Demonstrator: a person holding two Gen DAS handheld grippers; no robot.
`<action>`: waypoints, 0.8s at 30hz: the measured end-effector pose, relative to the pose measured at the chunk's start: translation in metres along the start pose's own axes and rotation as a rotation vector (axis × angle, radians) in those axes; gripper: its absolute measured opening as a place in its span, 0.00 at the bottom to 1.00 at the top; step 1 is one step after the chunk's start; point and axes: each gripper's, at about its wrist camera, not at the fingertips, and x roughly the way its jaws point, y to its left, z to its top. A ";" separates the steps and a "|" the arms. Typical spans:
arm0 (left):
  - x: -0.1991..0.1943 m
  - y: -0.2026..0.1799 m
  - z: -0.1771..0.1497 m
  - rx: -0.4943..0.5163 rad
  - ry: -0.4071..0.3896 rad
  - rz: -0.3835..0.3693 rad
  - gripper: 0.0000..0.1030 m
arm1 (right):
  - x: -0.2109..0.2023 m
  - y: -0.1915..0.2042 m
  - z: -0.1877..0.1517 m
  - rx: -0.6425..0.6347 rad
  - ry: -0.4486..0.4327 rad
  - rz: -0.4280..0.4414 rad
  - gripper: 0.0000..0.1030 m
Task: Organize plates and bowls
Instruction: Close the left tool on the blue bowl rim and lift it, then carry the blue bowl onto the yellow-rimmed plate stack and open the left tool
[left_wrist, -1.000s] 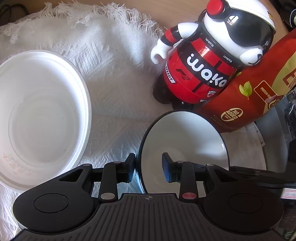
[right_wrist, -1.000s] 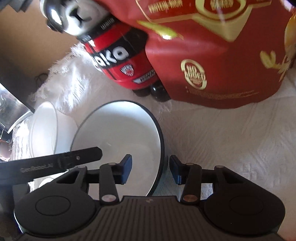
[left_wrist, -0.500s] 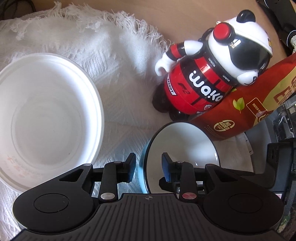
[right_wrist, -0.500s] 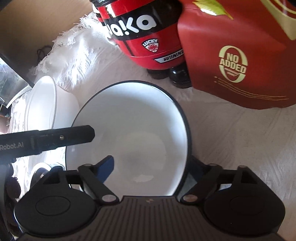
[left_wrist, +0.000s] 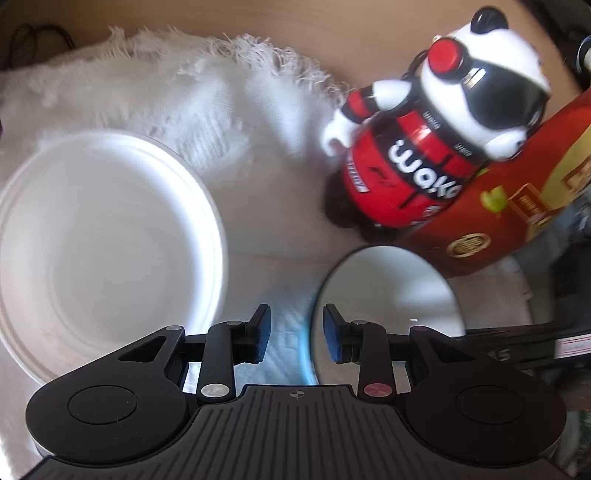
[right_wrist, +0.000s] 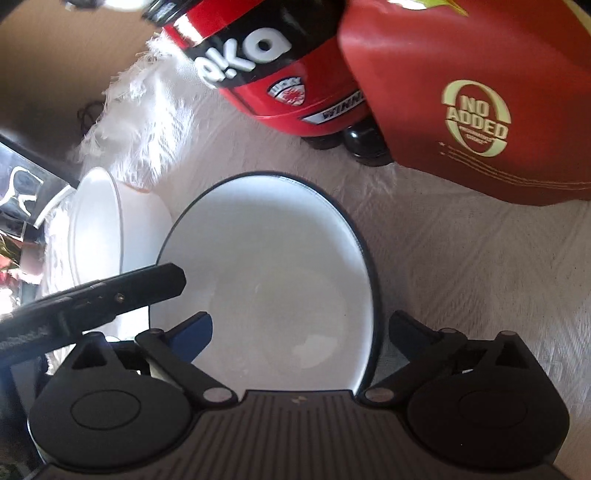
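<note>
Right hand-held gripper (right_wrist: 299, 332) has opened from narrow to wide, its fingers now either side of the black-rimmed bowl's (right_wrist: 266, 273) near edge at frame centre. Left hand-held gripper (left_wrist: 295, 334) stays narrow, straddling that bowl's rim, gripping nothing. White bowl (left_wrist: 99, 251) sits centre left on the cloth (left_wrist: 207, 122). Transfer to the right appears under way.

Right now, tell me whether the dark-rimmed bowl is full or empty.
Empty: the dark-rimmed bowl shows only bare white interior down to its bottom, nothing inside.

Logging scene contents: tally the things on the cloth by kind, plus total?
Bowls: 2, the plain white bowl and the dark-rimmed bowl
Toy figures: 1, the panda figure
Food bags: 1, the red bag
Total: 4
</note>
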 end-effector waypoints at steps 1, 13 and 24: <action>0.002 0.001 0.000 -0.004 0.009 -0.006 0.33 | -0.004 -0.004 -0.001 0.017 -0.015 -0.003 0.88; 0.017 -0.011 -0.001 0.005 0.042 -0.032 0.29 | -0.018 -0.009 -0.016 0.015 -0.097 -0.051 0.40; 0.037 -0.029 0.005 0.045 0.076 -0.066 0.27 | -0.032 -0.018 -0.020 0.023 -0.129 -0.062 0.40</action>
